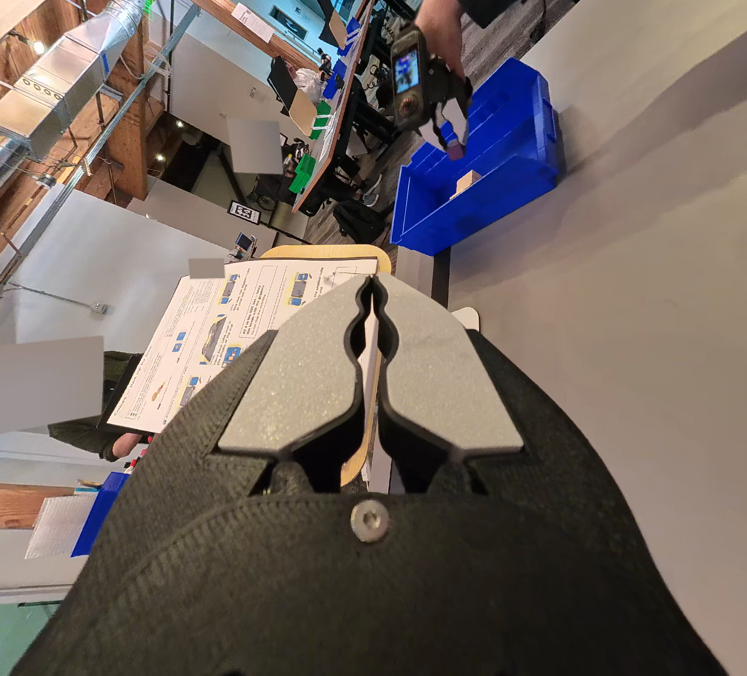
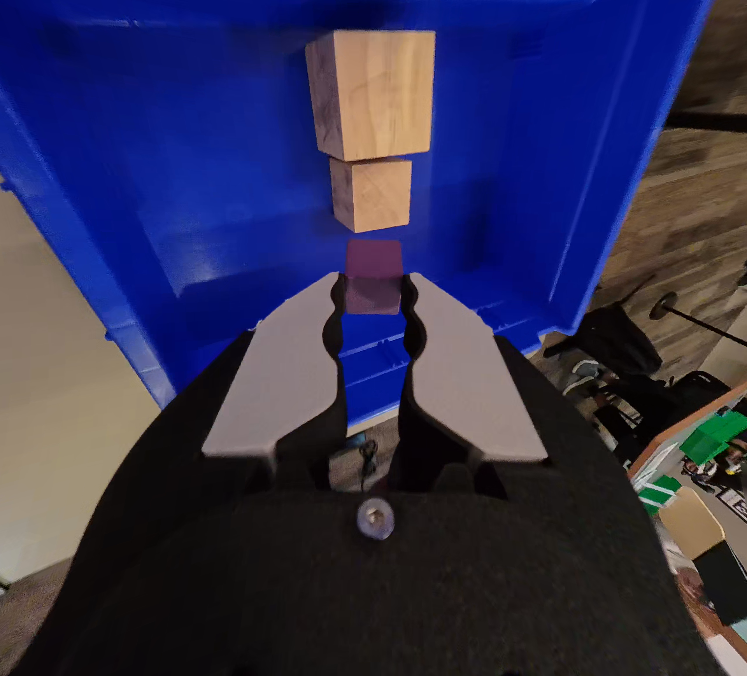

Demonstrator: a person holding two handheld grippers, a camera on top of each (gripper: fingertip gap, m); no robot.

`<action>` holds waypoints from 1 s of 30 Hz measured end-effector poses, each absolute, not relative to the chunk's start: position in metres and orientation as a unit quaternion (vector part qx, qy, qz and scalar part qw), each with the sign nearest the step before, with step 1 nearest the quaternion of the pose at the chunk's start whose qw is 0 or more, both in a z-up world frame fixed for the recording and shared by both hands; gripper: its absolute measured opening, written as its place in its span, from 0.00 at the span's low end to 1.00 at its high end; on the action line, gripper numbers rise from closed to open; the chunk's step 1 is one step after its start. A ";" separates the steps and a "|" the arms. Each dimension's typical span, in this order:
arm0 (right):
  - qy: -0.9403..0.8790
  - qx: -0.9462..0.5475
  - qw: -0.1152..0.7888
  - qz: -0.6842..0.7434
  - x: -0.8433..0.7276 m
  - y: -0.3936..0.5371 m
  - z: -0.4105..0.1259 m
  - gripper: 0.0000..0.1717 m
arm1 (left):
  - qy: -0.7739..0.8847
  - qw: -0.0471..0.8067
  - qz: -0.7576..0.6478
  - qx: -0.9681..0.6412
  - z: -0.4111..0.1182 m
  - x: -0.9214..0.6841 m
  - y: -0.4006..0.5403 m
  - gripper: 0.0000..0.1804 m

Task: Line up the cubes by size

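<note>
Your right claw (image 2: 372,280) clamps purple cube (image 2: 372,257) inside blue bin (image 2: 161,131), two wooden cubes (image 2: 372,95) beyond; left claw (image 1: 372,280) together over grey table (image 1: 606,373).

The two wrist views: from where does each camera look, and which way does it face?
Left wrist view: on the left gripper, jaws shut, rolled sideways, facing an instruction sheet; a hand shows.
Right wrist view: on the right gripper, facing into the blue bin, holding a purple cube near two wooden cubes.
Shared: blue bin, purple cube, right gripper.
</note>
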State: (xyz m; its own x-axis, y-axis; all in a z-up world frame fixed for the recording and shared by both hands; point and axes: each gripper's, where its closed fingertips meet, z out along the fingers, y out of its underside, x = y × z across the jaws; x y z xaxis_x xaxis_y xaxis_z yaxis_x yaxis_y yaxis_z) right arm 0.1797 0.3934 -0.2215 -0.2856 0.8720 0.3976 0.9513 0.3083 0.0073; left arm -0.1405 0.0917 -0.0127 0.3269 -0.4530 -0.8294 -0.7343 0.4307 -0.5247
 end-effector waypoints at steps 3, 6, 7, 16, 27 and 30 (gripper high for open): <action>-0.799 -0.571 0.113 -0.153 0.189 0.401 -0.235 0.15 | 0.567 0.622 0.119 -0.526 -0.014 -0.144 0.094 0.00; -0.799 -0.573 0.078 -0.165 0.193 0.406 -0.245 0.15 | 0.567 0.623 0.118 -0.527 -0.014 -0.144 0.095 0.00; -0.800 -0.573 0.070 -0.162 0.193 0.407 -0.249 0.15 | 0.567 0.623 0.116 -0.526 -0.014 -0.144 0.094 0.00; -0.809 -0.563 0.011 -0.167 0.193 0.419 -0.279 0.15 | 0.567 0.621 0.120 -0.528 -0.014 -0.146 0.095 0.00; -0.807 -0.573 -0.023 -0.144 0.192 0.423 -0.299 0.15 | 0.570 0.615 0.120 -0.531 -0.018 -0.146 0.097 0.00; -0.808 -0.571 -0.027 -0.143 0.192 0.424 -0.300 0.15 | 0.569 0.616 0.118 -0.531 -0.017 -0.147 0.097 0.00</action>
